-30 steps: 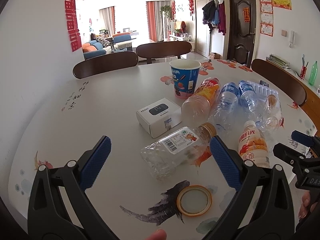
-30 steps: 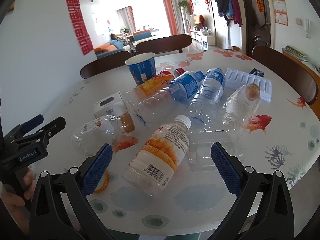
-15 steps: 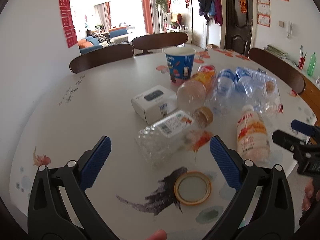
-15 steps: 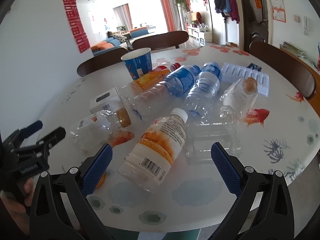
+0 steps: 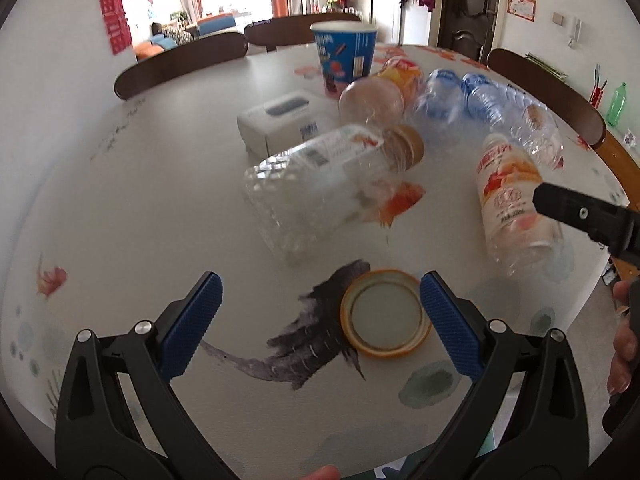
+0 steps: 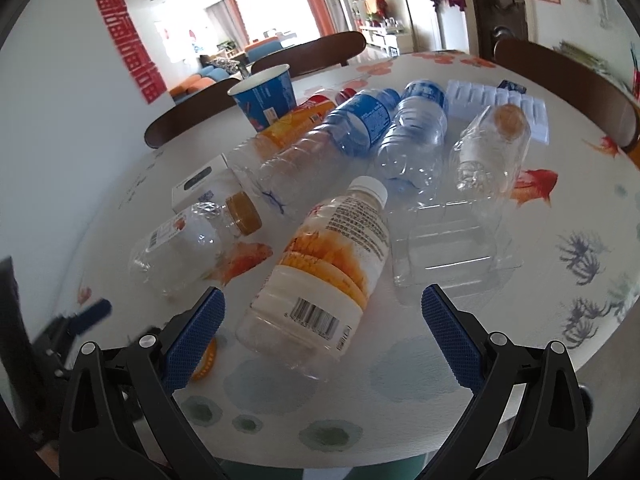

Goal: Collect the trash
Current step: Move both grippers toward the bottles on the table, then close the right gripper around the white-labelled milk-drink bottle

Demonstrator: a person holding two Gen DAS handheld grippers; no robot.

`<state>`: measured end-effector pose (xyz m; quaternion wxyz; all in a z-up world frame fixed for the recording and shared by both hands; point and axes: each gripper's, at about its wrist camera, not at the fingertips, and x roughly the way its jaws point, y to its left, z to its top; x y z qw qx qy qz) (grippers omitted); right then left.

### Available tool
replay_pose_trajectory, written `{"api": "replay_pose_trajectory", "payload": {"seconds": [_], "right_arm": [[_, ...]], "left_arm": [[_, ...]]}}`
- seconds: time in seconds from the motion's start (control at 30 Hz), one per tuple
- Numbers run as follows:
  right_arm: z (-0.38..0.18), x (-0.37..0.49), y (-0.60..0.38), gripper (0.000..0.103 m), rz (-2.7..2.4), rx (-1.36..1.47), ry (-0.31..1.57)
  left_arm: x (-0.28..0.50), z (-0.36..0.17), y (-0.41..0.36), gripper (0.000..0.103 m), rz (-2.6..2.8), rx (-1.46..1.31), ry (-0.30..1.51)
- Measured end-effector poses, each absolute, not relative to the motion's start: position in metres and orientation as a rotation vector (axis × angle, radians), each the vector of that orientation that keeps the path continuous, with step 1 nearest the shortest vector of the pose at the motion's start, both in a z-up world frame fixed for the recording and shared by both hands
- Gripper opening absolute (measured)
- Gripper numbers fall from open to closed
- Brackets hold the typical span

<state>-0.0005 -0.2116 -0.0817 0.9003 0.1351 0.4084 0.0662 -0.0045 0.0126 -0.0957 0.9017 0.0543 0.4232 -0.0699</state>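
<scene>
Empty bottles lie scattered on a round white table (image 5: 132, 200). My left gripper (image 5: 320, 322) is open and low over the near edge, with an orange lid (image 5: 385, 314) just inside its right finger and a clear jar with a brown cap (image 5: 332, 184) lying a little beyond. My right gripper (image 6: 323, 330) is open, and the base of an orange-labelled bottle with a white cap (image 6: 328, 276) lies between its fingertips. The same orange-labelled bottle (image 5: 512, 196) shows at the right of the left wrist view, behind the right gripper's black finger (image 5: 580, 212).
Further back lie blue-labelled water bottles (image 6: 412, 132), a clear plastic tray (image 6: 444, 244), a small jar (image 6: 492, 148), a white blister tray (image 6: 496, 108), a blue paper cup (image 6: 266, 98) and a white box (image 5: 280, 120). Dark chairs (image 5: 180, 64) ring the table.
Both grippers have dropped lower and moved forward over the table. The orange lid now sits close to the left gripper's right finger, and the orange-labelled bottle's base is between the right fingertips.
</scene>
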Motion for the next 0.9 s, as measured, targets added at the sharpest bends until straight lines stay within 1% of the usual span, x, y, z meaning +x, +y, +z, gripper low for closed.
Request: {"api": "replay_pose_trajectory", "payload": {"seconds": [0.3, 0.67, 0.77, 0.8, 0.87, 0.9], "right_arm": [[-0.084, 0.004, -0.208, 0.097, 0.135, 0.265, 0.857], [-0.093, 0.010, -0.203, 0.097, 0.124, 0.257, 0.883], [-0.098, 0.012, -0.201, 0.097, 0.131, 0.263, 0.897], [-0.099, 0.013, -0.200, 0.097, 0.135, 0.266, 0.900], [-0.101, 0.013, -0.200, 0.097, 0.140, 0.272, 0.903], [-0.101, 0.013, -0.200, 0.097, 0.141, 0.273, 0.901]], "left_arm": [[-0.004, -0.097, 0.016, 0.097, -0.146, 0.114, 0.881], [-0.005, -0.113, 0.008, 0.097, -0.168, 0.151, 0.905], [-0.004, -0.118, 0.009, 0.096, -0.187, 0.118, 0.932], [-0.004, -0.119, 0.010, 0.096, -0.194, 0.107, 0.934], [-0.003, -0.121, 0.010, 0.090, -0.186, 0.117, 0.928], [-0.003, -0.122, 0.010, 0.083, -0.184, 0.117, 0.929]]}}
